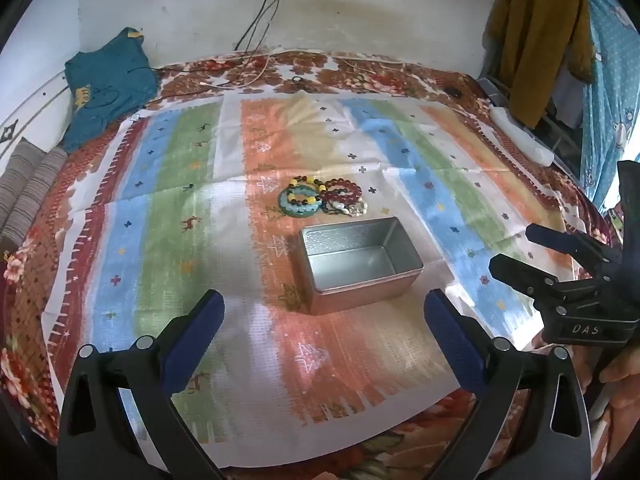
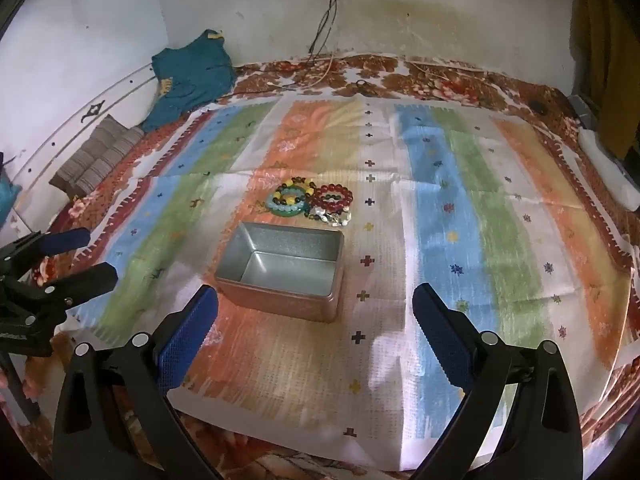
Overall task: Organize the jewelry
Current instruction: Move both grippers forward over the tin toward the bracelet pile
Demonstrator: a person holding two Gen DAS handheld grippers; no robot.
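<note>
Both the left hand-held gripper (image 1: 324, 334) and right hand-held gripper (image 2: 316, 330) hang released short of the tin (image 1: 360, 264); the tangled bracelets (image 1: 324, 200) just behind it could lift together

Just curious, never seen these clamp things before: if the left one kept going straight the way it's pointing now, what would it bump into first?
Probably the open metal tin, which lies ahead of the left gripper; its open jaws hold nothing. Depth is unclear, so it might touch the striped cloth first.
</note>
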